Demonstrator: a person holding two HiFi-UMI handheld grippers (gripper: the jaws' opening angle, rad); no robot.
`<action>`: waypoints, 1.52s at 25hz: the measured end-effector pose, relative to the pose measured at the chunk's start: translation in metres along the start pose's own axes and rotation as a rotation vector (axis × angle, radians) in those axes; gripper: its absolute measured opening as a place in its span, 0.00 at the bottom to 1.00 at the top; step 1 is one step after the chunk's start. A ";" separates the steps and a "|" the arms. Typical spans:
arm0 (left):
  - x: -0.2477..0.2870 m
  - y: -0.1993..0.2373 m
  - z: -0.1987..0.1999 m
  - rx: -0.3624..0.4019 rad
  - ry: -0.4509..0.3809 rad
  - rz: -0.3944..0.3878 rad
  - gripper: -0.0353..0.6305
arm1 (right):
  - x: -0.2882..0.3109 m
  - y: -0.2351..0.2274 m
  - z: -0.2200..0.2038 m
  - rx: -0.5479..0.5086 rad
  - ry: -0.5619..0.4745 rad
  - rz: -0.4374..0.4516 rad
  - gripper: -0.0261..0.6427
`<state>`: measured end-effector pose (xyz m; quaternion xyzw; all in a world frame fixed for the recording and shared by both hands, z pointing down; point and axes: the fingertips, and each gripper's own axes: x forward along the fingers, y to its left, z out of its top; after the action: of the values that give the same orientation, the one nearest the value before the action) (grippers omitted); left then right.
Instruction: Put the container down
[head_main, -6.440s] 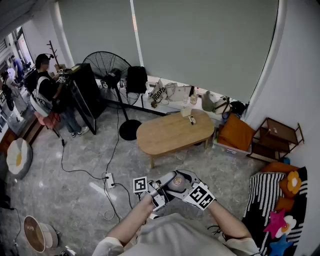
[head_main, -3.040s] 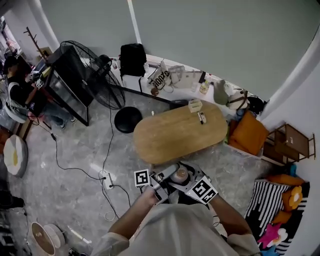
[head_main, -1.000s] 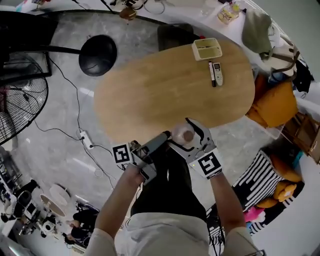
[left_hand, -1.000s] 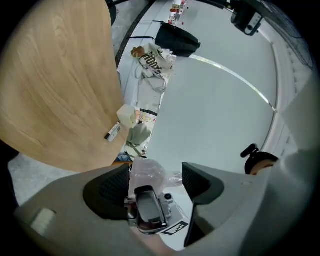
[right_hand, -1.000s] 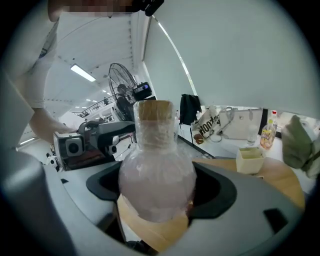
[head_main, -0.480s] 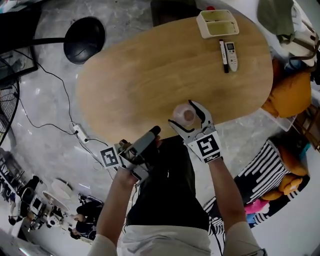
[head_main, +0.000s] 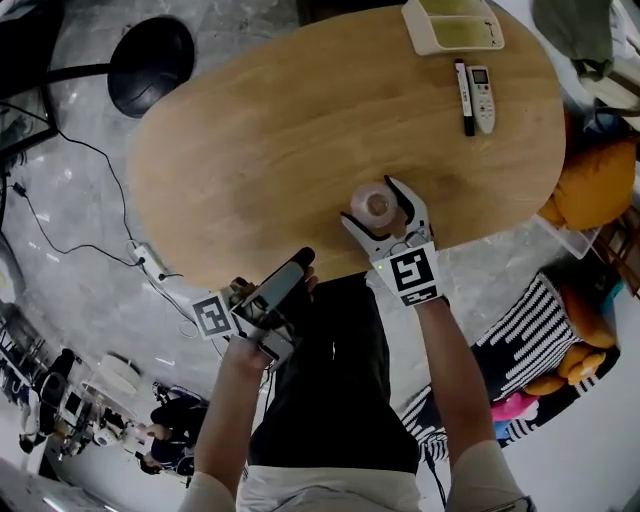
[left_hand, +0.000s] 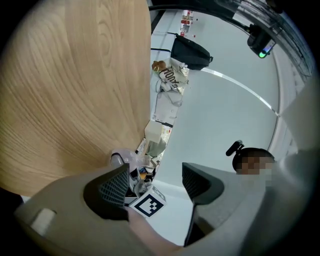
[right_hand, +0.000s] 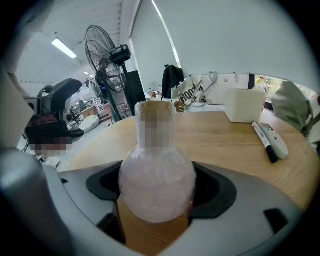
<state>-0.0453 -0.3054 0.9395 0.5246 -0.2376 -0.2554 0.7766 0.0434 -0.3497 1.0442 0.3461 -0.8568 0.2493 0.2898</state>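
Forward since half a second ago: right tool has carried the container a little further in from the near edge of the surface. Left tool hangs back at that edge, below and left of it.

- Right tool: jaws closed on the container's round, cloudy pink belly, one on each side.
- Left tool: jaws spread, nothing between them; its view looks past them at wood grain and the room.
- Container: long axis upright, narrow neck up. It sits over bare wood, well apart from the white tray, pen and remote at the far end.
- Key relation: the surface lies straight below the base, so the drop should be a short vertical one. Cannot tell whether the base already touches.
- Only the right hand is concerned; the left is clear of the spot.

Writing: none readable on the container. Print on a bag on the far ledge is too small to read. Square marker on the right tool's cube carries no letters.
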 end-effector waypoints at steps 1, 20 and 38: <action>0.000 0.002 -0.001 0.000 0.006 0.000 0.54 | 0.002 -0.001 -0.002 -0.002 0.002 -0.006 0.63; -0.007 0.027 0.002 -0.008 0.030 0.013 0.54 | 0.019 -0.007 -0.027 -0.131 0.075 -0.093 0.63; -0.010 -0.086 -0.037 0.212 0.111 0.055 0.52 | -0.090 0.031 0.070 -0.093 0.090 -0.061 0.62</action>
<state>-0.0419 -0.3013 0.8455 0.6105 -0.2343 -0.1778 0.7354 0.0516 -0.3337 0.9274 0.3466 -0.8425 0.2156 0.3515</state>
